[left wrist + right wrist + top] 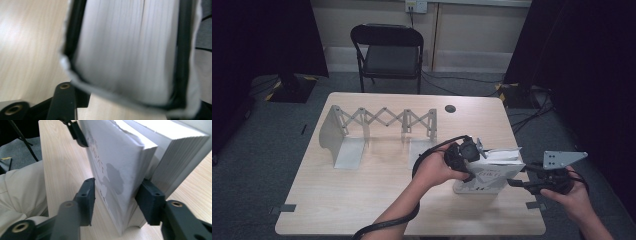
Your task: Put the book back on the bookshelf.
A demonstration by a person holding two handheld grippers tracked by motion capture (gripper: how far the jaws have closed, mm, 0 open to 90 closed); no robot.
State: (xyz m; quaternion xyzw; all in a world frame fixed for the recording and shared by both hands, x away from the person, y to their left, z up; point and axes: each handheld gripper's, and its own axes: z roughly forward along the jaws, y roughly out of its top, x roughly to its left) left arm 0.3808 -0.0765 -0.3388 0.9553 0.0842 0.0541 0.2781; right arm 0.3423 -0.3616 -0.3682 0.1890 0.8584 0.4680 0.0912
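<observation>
White books handed between grippers on the wooden worktop

High view: the left gripper (473, 161) and right gripper (518, 184) flank upright books (492, 172) near the front right; an expanding rack (382, 120) stands behind. Left gripper view: its jaws look clamped on one book (127, 50). Right gripper view: jaws apart, straddling the near book (112, 170), one pad clear. Next, probably, carrying it to the rack.

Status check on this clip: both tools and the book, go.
Left tool shut on the book. Right tool open, jaws astride its front part, left jaw clear. Book upright on the table. Nothing in the way.
</observation>
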